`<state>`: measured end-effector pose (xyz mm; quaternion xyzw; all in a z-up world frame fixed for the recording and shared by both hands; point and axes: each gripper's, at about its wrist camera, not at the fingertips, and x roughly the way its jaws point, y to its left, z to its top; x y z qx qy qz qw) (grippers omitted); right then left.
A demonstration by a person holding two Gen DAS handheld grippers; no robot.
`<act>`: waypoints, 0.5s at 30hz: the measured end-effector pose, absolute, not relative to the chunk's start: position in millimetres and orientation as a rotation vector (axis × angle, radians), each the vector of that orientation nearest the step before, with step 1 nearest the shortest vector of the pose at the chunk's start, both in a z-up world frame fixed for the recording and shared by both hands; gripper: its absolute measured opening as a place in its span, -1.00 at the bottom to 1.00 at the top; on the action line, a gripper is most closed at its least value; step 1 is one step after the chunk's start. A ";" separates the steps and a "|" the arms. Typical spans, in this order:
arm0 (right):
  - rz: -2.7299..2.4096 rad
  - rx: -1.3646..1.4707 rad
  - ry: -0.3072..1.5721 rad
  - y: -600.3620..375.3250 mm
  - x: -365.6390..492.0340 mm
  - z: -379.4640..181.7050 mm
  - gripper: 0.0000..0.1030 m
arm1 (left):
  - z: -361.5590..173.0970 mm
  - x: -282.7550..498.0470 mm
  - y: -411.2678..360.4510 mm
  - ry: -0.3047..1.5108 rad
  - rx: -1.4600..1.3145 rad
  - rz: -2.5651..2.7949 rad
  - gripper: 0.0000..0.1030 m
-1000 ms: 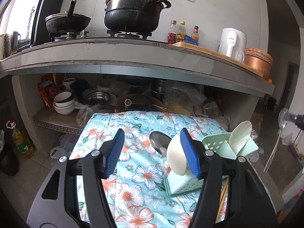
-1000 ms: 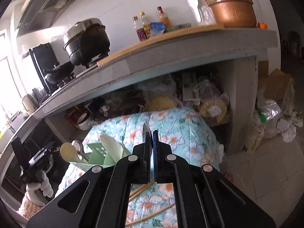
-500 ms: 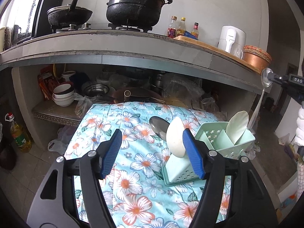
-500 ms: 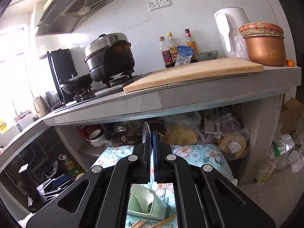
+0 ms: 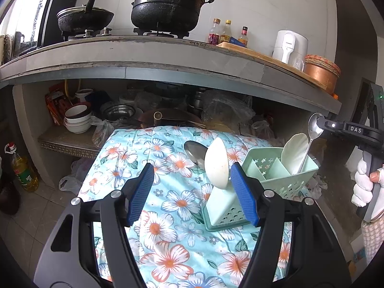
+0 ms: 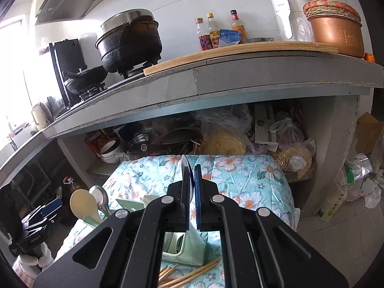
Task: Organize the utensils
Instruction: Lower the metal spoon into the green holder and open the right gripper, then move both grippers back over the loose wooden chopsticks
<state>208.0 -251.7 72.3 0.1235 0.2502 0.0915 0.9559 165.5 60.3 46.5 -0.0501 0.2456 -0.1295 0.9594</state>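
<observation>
Mint-green plastic forms the utensil caddy (image 5: pixel 278 170), which stands on the flower-printed cloth (image 5: pixel 168 192) of the desk, just ahead and to the right of the left gripper (image 5: pixel 189 192). That gripper's blue pads are spread wide with nothing between them; the cloth shows through the gap. A pale rice paddle (image 5: pixel 217 165) stands in the caddy's nearest compartment, close beside the right-hand pad, with a steel ladle bowl (image 5: pixel 194 151) behind it. A second pale paddle (image 5: pixel 294 152) stands in the far compartment.

The right gripper (image 5: pixel 322 124) is above the caddy's far right corner, carried by a white-gloved hand (image 5: pixel 363 184). Its jaws are opening, a narrow gap showing between them. A steel spoon (image 5: pixel 312 139) has its bowl at that gripper's tip and its handle down in the far compartment; whether the pads press on it cannot be told. In the right wrist view the spoon bowl shows edge-on against one pad (image 6: pixel 184 184), and the caddy lies directly below the gripper. Wooden chopsticks (image 6: pixel 189 273) lie loose on the cloth nearer than the caddy. Beyond stands a concrete counter (image 5: pixel 168 60).
</observation>
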 end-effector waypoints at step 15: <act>0.222 0.333 0.502 -267.4 180.8 75.7 -0.35 | 47.1 165.1 59.1 0.495 -0.107 -0.273 0.24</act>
